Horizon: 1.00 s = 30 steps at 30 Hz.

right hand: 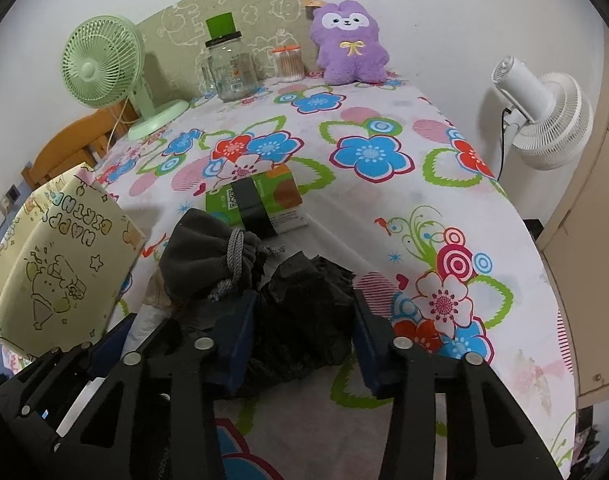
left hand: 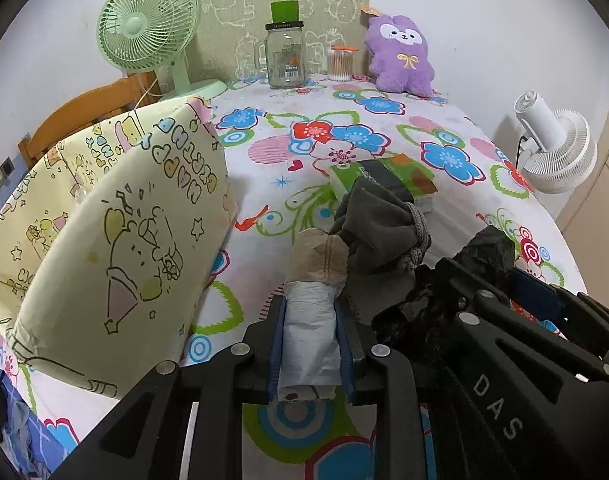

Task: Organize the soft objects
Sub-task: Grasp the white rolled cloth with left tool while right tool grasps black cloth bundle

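Left wrist view: left claw clamped on a pale plastic-bag roll; right claw straddles the black bag, pads apart. Yellow gift bag at nine o'clock awaits; nothing visibly stowed yet.

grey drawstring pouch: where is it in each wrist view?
Left wrist: grey drawstring pouch sits centre-right, just beyond the left gripper, in front of the green box.
Right wrist: pouch sits left of centre, beside the black bag.
Shared landmark: purple plush toy at the far edge.
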Tool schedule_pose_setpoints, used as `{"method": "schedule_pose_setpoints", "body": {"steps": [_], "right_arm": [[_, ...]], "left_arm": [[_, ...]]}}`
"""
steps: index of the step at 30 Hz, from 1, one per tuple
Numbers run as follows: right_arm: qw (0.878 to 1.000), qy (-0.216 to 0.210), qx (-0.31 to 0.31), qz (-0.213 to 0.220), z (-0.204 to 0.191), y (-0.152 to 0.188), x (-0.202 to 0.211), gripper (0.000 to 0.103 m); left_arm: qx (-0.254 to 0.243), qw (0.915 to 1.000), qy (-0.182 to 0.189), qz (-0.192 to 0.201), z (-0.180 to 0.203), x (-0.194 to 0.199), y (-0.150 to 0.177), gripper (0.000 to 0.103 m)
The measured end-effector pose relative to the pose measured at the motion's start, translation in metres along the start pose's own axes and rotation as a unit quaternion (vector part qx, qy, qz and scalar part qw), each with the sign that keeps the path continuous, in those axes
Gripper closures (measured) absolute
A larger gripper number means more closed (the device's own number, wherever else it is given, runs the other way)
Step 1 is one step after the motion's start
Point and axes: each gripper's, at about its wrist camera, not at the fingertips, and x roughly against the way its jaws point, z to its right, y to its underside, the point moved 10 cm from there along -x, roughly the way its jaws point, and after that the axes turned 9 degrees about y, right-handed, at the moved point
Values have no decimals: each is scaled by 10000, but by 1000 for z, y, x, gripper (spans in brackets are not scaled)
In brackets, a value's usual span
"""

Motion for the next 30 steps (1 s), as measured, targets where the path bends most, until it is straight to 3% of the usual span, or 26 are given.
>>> {"method": "schedule_pose_setpoints", "body": {"steps": [30], "right_arm": [[9983, 102, -124, 559, -1, -14, 72, 59]], "left_arm": [[-139, 9983, 194, 532, 7, 64, -15, 81]]}}
